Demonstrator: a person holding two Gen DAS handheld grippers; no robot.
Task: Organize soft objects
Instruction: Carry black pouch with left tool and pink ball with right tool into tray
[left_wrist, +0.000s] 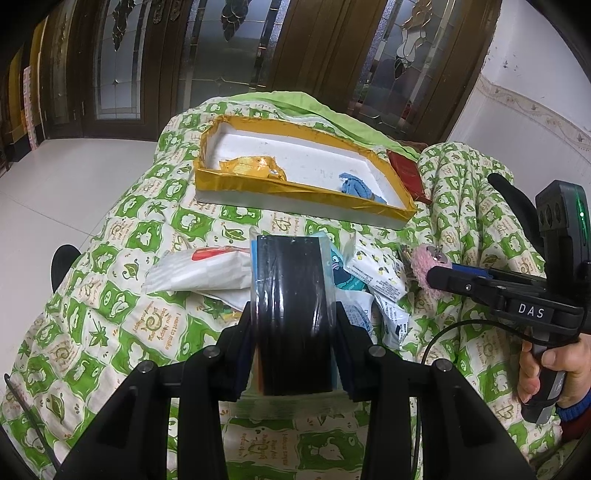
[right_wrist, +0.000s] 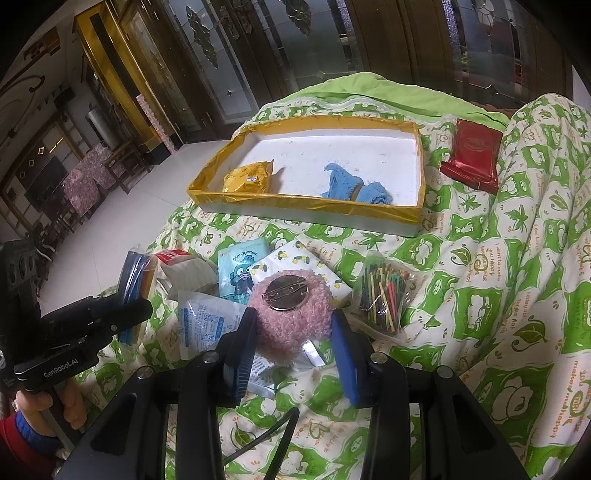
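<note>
Now | left gripper (left_wrist: 291, 325) clamps clear packet (left_wrist: 291, 295) | right gripper (right_wrist: 293, 332) pinches pink pompom (right_wrist: 291, 314)

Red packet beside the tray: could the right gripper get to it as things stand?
Probably not yet. The right gripper is shut on the pink fuzzy brooch, so it would need to set that down first. The red packet itself lies uncovered on the quilt.

Wooden glass-paned doors (left_wrist: 236, 55), pale tiled floor (left_wrist: 74, 177)
</note>
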